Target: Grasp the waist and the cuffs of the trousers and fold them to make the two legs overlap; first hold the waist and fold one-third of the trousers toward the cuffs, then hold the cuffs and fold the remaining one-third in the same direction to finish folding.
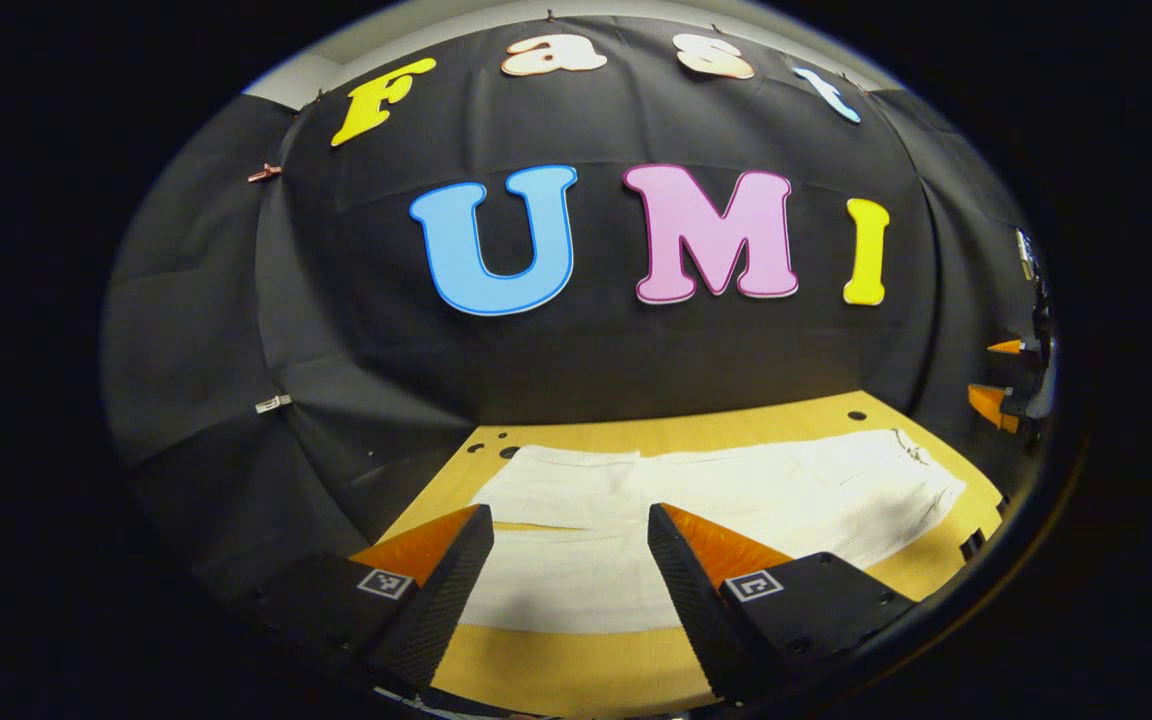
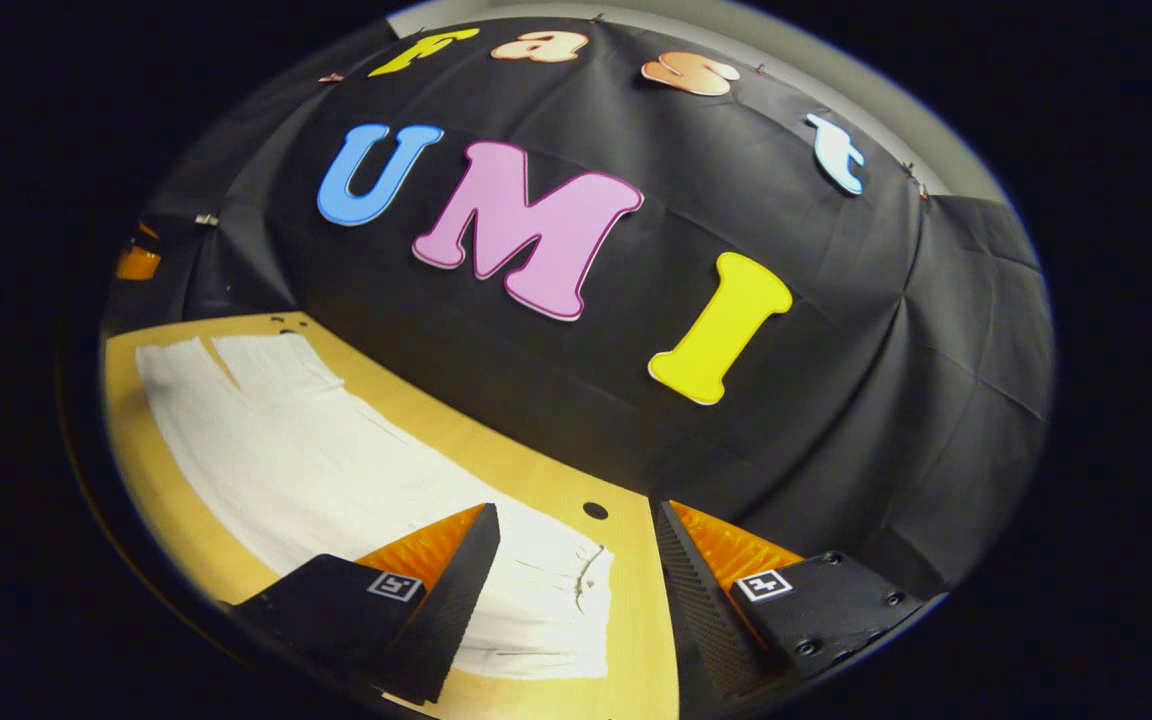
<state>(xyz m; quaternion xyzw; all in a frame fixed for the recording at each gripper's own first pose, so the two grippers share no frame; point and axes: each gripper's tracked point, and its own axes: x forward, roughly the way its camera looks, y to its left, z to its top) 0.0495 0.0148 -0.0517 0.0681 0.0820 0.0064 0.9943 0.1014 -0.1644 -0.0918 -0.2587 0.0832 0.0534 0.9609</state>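
White trousers (image 1: 786, 500) lie flat along the wooden table (image 1: 696, 435), cuffs to the left and waist to the right in the left gripper view. The two legs rest side by side. My left gripper (image 1: 568, 520) stands open above the leg end, with nothing between its fingers. In the right gripper view the trousers (image 2: 316, 450) stretch away to the far left, and the waist edge (image 2: 586, 590) lies close below. My right gripper (image 2: 576, 515) is open over that waist edge and the bare table (image 2: 496, 470), holding nothing. The right gripper (image 1: 1006, 395) also appears at the far right edge.
The black cloth wall (image 1: 586, 370) rises straight behind the table's far edge. Small round holes (image 2: 594, 510) dot the tabletop near the trousers. Bare wood (image 1: 576, 665) runs along the near side of the trousers.
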